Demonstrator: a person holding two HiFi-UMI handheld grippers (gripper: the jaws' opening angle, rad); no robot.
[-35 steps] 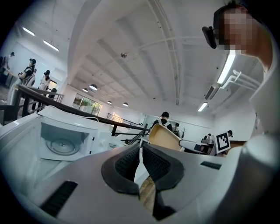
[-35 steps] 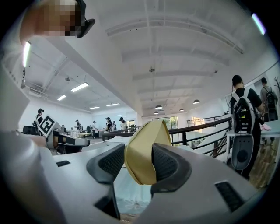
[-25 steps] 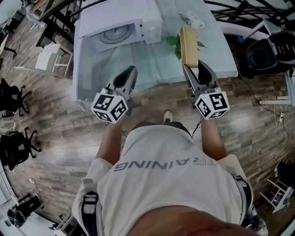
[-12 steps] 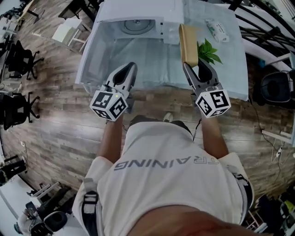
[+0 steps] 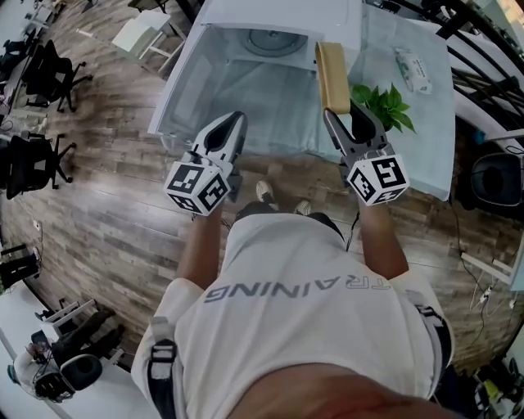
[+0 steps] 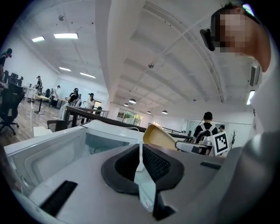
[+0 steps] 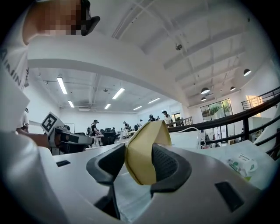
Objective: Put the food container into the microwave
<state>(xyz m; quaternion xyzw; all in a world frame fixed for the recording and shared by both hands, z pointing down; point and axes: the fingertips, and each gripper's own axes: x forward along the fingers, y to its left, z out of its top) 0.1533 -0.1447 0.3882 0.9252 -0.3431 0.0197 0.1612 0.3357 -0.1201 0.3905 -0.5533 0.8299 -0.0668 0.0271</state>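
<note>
The food container, a flat tan box, stands on edge in my right gripper, which is shut on its near end. In the right gripper view the container fills the gap between the dark pads. The white microwave sits at the far side of the table, its cavity open and the round turntable showing. My left gripper hovers over the table's near edge, shut and holding nothing. In the left gripper view its jaws meet, with the microwave ahead and the container to the right.
A green plant lies on the table right of the container, with a white packet beyond it. Office chairs stand on the wooden floor at the left. Dark railings and a black bin are at the right.
The table and microwave have shifted right and nearer in the head view as the person steps toward them. Both grippers keep the same pose, and the container stays held.
</note>
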